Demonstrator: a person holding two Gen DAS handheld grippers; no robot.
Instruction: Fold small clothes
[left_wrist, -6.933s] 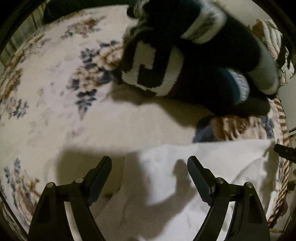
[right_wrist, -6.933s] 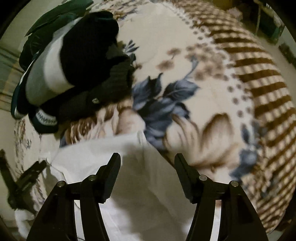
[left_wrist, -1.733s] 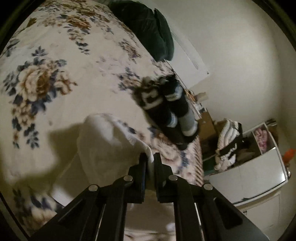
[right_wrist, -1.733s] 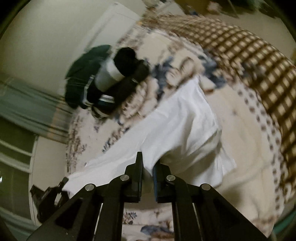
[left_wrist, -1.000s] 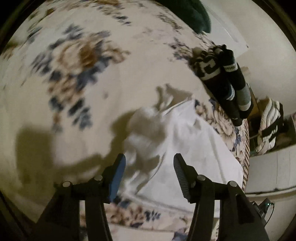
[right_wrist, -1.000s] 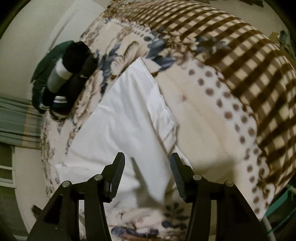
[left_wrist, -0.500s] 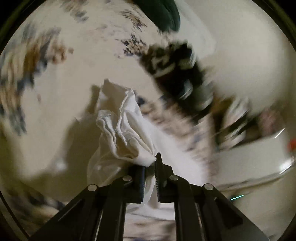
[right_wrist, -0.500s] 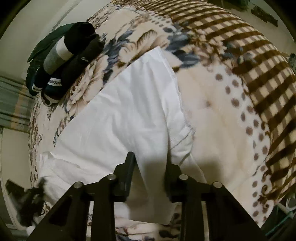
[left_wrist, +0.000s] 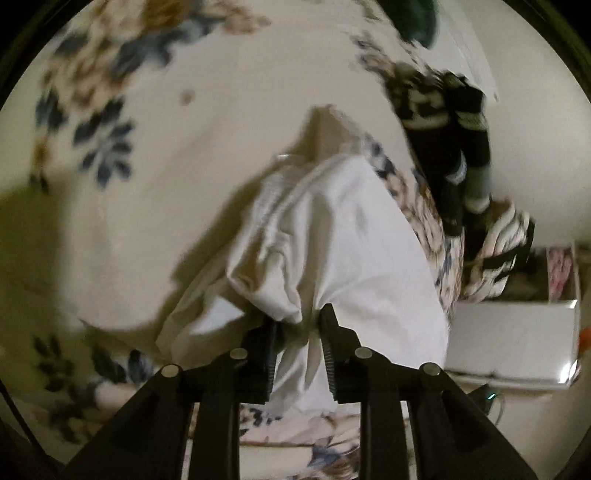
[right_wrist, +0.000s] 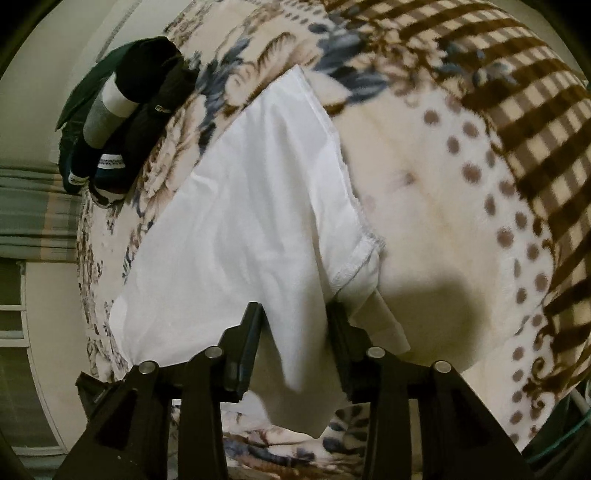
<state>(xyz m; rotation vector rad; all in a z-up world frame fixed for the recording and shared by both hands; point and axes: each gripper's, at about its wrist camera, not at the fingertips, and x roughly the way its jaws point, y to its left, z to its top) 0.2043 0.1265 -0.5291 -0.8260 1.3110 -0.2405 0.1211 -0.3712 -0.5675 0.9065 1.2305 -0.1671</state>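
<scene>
Fleece covers the whole bed (right_wrist: 424, 192) — a cream blanket with blue-and-brown flowers, dots and a brown check border. On it lies the white garment (right_wrist: 251, 206), spread out near the bed's near edge and not yet folded into any neat shape; one hemmed sleeve or leg shows at its right side. At the far end rests a pile of dark socks (right_wrist: 122, 110), rolled or paired, which I judge to be the part of the task already done, leaving this white piece as the work in hand.

The left tongs (left_wrist: 297, 345) have a bunched corner of the cloth between them, and their jaws are opening, so the pinch looks loose. The right tongs (right_wrist: 295, 350) are closing on a flap of the same cloth, the pads seemingly not yet pressing it.

One sock carries a small pale logo and a lettered cuff band — too blurred to read.
</scene>
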